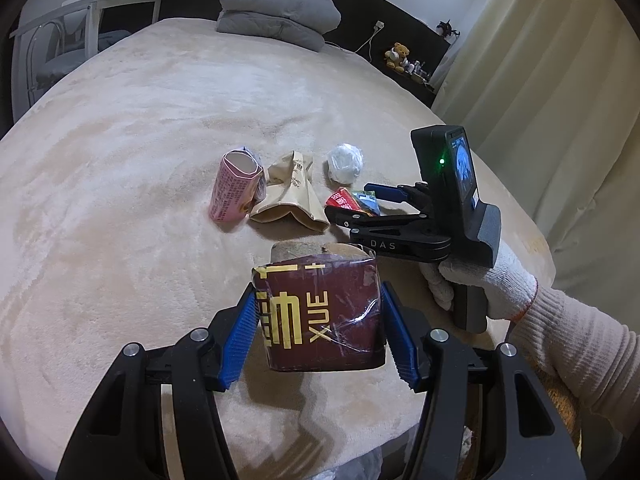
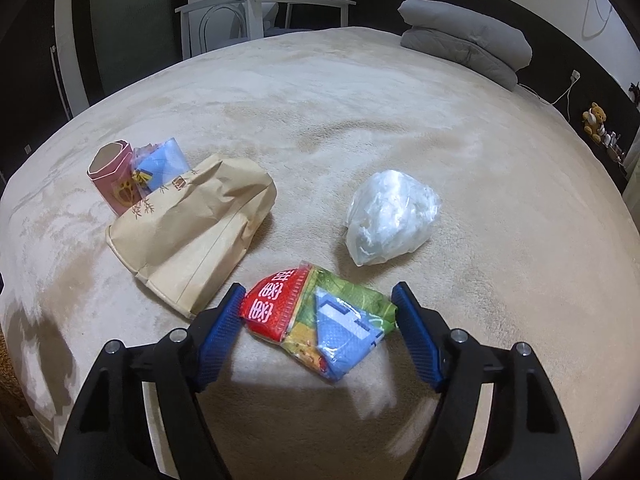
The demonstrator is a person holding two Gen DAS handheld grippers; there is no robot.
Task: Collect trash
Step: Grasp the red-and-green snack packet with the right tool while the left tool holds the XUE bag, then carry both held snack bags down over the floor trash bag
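My left gripper (image 1: 318, 312) is shut on a dark red carton (image 1: 320, 316) with yellow lettering, held above the beige bed (image 1: 120, 160). My right gripper (image 2: 318, 312) is open, its blue pads either side of a colourful snack wrapper (image 2: 320, 316) lying on the bed; it also shows in the left wrist view (image 1: 352, 202). Beyond lie a brown paper bag (image 2: 192, 228), a pink carton (image 2: 112, 180) and a crumpled clear plastic bag (image 2: 390, 218). The left wrist view shows them too: paper bag (image 1: 290, 196), pink carton (image 1: 234, 186), plastic bag (image 1: 345, 162).
A folded grey quilt (image 1: 276, 16) lies at the head of the bed. A white table and chair (image 2: 260, 12) stand beyond the far edge. A curtain (image 1: 560, 80) hangs to the right, with a shelf holding a teddy bear (image 1: 396, 56).
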